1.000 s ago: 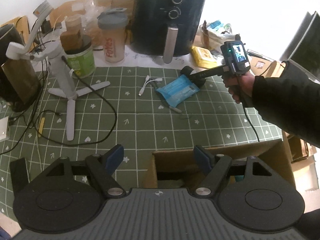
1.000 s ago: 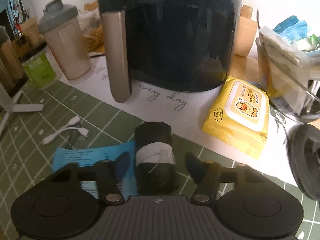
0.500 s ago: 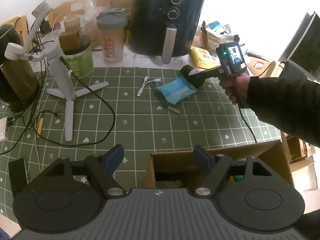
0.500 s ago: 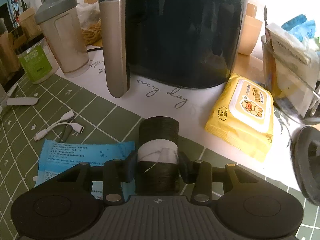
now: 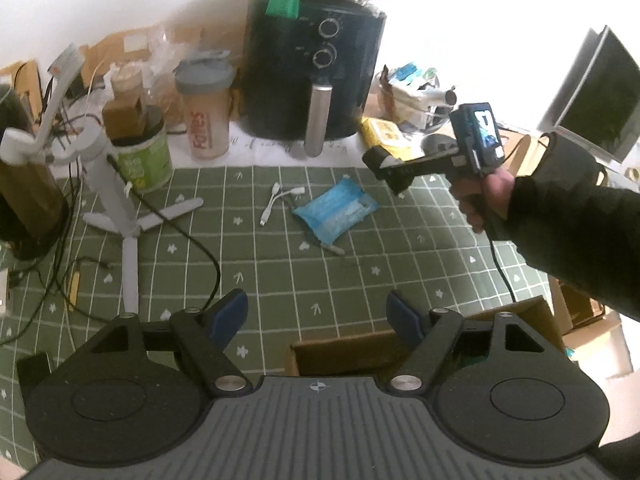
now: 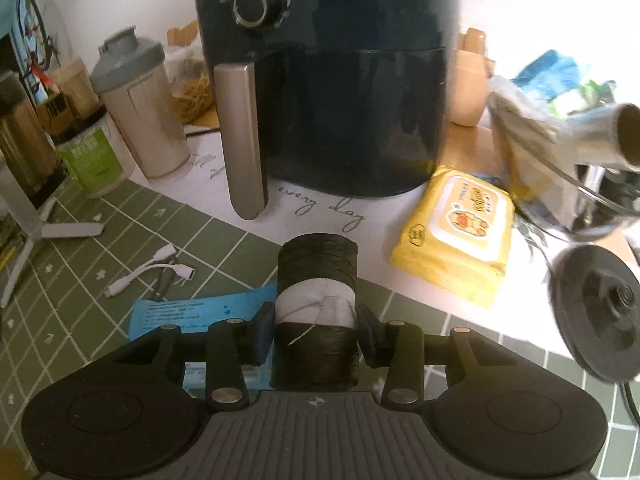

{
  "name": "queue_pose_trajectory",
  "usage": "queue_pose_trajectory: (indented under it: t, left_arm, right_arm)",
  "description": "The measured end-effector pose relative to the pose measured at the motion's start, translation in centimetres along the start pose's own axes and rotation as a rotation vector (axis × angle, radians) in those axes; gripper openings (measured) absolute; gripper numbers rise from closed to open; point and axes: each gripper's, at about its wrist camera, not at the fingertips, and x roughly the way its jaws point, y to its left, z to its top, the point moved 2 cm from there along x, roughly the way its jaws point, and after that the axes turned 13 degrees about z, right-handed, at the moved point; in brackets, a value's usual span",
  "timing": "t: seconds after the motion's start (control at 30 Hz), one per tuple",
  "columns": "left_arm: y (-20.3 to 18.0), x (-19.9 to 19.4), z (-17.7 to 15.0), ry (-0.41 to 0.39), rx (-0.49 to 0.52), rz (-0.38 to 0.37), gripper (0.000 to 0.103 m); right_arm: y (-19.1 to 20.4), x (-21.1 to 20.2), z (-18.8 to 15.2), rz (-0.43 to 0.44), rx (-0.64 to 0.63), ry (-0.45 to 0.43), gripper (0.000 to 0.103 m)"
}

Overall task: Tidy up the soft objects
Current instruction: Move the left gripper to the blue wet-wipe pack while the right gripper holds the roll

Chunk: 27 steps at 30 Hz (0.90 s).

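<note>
1. green checked mat (image 5: 280,272) covers the table front; behind it a white strip with script lettering, cluttered.
2. back row: black air fryer (image 5: 316,72) with silver handle, grey-lidded shaker bottle (image 5: 206,112) to its left, green-labelled tub (image 5: 144,156) further left, yellow wipes pack (image 6: 456,232) to the fryer's right.
3. white tripod stand (image 5: 116,200) on the left of the mat, black cable running from it.
4. mid-mat: blue flat packet (image 5: 336,210) lying flat, white adapter cable (image 5: 276,200) just beside it on the left.
5. open cardboard box (image 5: 416,344) at the near edge of the table, partly hidden by the left gripper.
6. left gripper (image 5: 318,316) pitched down over the near mat and box edge, jaws spread wide, nothing between them.
7. right gripper (image 6: 316,328) held in a dark-sleeved hand (image 5: 484,196) on the right, pitched down toward the mat.
8. its pads pinch a dark roll with a white band (image 6: 316,308) across the middle; roll is clear of the mat, above the blue packet's edge, in front of the fryer.
</note>
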Motion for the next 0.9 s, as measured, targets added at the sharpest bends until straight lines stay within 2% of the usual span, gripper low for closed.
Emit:
queue_pose_trajectory:
  t: [0.53, 0.9]
  left_arm:
    - [-1.1, 1.1, 3.7, -0.092, 0.142, -0.068, 0.076]
    - [-2.9, 5.3, 7.2, -0.120, 0.270, -0.113, 0.076]
  right_arm:
    - [1.2, -9.5, -3.3, 0.006, 0.079, -0.097, 0.045]
    - [3.0, -14.9, -6.2, 0.013, 0.143, -0.164, 0.045]
